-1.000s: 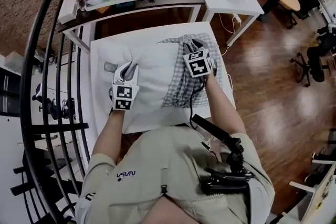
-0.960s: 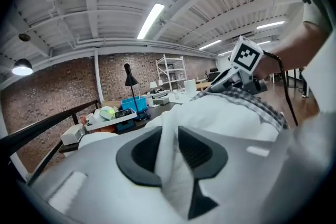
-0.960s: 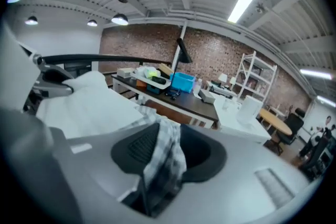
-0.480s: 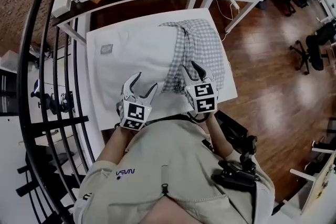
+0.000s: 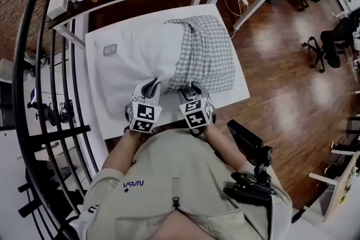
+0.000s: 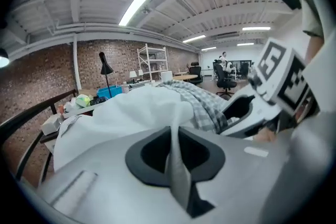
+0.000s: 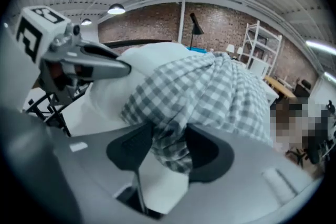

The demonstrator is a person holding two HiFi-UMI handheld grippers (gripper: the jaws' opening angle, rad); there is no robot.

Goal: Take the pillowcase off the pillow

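A white table (image 5: 241, 93) is standing on glossy wooden flooring, carrying the plump white pillow (image 5: 140, 56). The checked pillowcase (image 5: 208, 53) is bunching over its right part (roughly half peeled, I judge).

In the left gripper view, the left claw (image 6: 173, 136) has just been closing and is pinching a thin fold of smooth pillow cloth.

In the right gripper view, the right claw (image 7: 169, 144) has just been opening and is standing wide around crumpled gingham. Next it is needing to bite and drag while the left anchors.

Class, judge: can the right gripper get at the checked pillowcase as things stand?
Probably yes. The jaws of the right gripper have just been opening, and a bunch of the pillowcase already sits between them with nothing in the way. The left gripper has just closed on the pillow beside it.
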